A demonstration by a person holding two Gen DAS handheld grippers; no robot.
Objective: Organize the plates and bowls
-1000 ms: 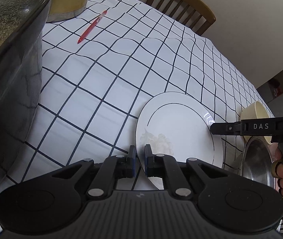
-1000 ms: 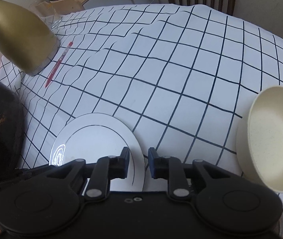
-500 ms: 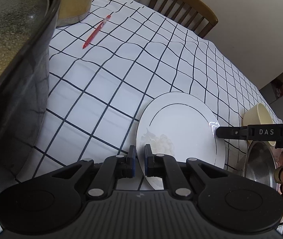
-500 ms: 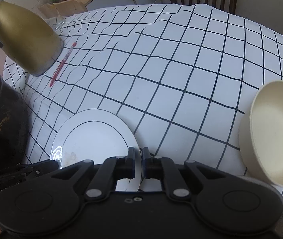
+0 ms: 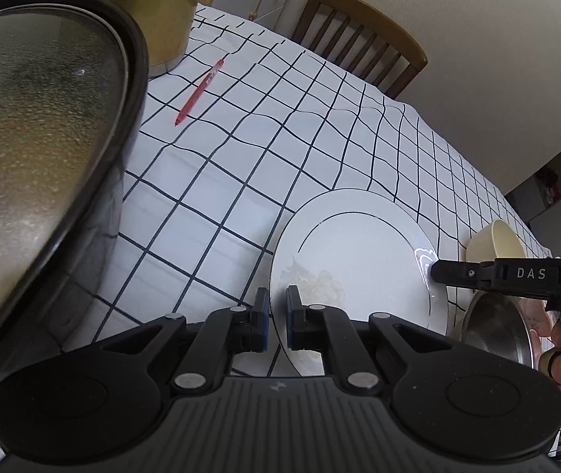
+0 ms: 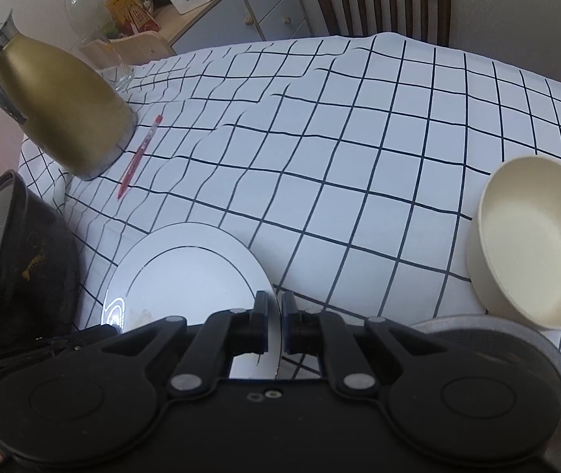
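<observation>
Both the left gripper (image 5: 276, 311) and the right gripper (image 6: 275, 317) are clenched on opposite rims of the round white porcelain plate (image 5: 359, 260), sharing its weight above the checked tablecloth (image 6: 319, 157), seemingly bound for the cream bowl (image 6: 536, 236) beyond.

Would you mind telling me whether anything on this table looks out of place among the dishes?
A red pen lies loose on the checked tablecloth beside the gold jug, not dishware. The white plate also shows a faint smear near its rim.
</observation>
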